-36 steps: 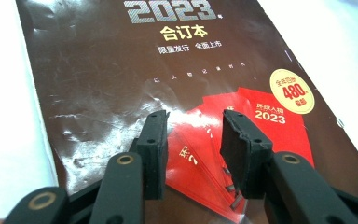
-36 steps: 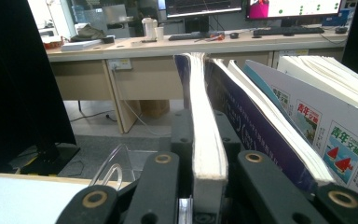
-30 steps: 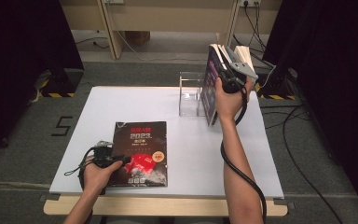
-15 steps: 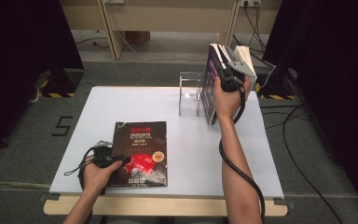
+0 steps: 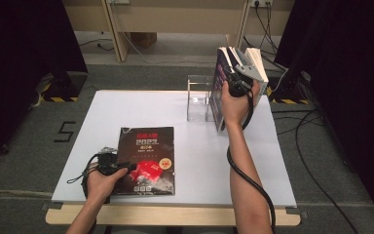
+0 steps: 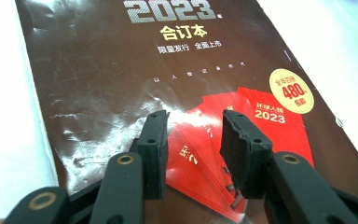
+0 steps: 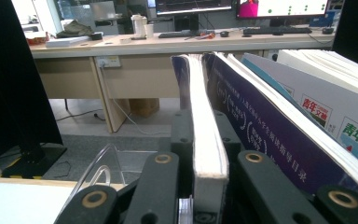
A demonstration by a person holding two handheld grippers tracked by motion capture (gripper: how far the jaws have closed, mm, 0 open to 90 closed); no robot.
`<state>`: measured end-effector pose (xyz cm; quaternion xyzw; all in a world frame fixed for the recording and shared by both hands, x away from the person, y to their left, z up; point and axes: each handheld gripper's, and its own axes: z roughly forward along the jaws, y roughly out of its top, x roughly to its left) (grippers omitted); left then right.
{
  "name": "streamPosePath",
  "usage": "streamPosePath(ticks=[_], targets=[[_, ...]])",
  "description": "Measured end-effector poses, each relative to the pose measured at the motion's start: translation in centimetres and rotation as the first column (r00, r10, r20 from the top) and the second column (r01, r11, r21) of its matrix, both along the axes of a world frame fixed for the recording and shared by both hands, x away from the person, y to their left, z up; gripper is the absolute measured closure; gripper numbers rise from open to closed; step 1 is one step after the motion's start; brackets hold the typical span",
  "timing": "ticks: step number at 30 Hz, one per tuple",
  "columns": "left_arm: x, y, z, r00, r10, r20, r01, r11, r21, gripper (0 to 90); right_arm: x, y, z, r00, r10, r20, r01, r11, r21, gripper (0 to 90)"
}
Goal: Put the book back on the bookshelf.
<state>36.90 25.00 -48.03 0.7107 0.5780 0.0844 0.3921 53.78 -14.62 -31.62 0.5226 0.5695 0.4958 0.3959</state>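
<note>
Squeezing a purple book (image 5: 220, 83) by its page edge, the right tool (image 5: 234, 84) holds it standing tall at the far right side of the white tabletop (image 5: 199, 161). In the right gripper view the two black jaws press on both sides of the thick white pages (image 7: 207, 140), so this tool is clamped on the book. More books (image 5: 256, 66) lean just beside it on the right, touching it; one has a white cover with green letters (image 7: 335, 116). A clear plastic stand (image 5: 198, 97) sits just to the left of the held book.

Down at the near left of the tabletop, the left tool (image 5: 126, 168) lies low over a dark brown magazine (image 5: 146, 158). The magazine lies flat, with "2023" printed near its top and red cards in the picture on its cover (image 6: 242, 121). In the left gripper view the jaws stand apart, with nothing pinched between them, and their tips sit right at the shiny cover. I cannot tell if they touch it. A hand (image 5: 101, 180) is wrapped around this tool, and a black cable (image 5: 246, 170) trails down from the right tool along the other arm.
</note>
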Motion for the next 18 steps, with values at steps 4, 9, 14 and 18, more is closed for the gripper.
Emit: streamPosePath(ticks=[4,9,14,18], targets=[[-0.03,-0.01,0.00,1.0000,0.001,0.001,-0.001,1.0000,-0.001,60.7,0.02,0.03,-0.21,0.9999,-0.010,0.002,0.010,0.9999,-0.008,82.6],[-0.05,-0.09,-0.01,1.0000,-0.003,0.003,0.003,1.0000,0.000,60.6,-0.21,0.01,-0.30,0.9999,-0.012,-0.012,0.012,0.9998,-0.016,82.2],[-0.05,-0.13,-0.08,1.0000,-0.002,0.002,0.002,1.0000,-0.005,60.6,-0.57,-0.11,-0.46,0.9999,-0.011,-0.003,0.011,0.9996,-0.025,81.8],[-0.09,-0.21,-0.09,1.0000,-0.002,0.003,0.002,1.0000,-0.005,60.6,-0.79,-0.19,-0.48,0.9999,-0.009,-0.009,0.009,0.9998,-0.020,80.9]])
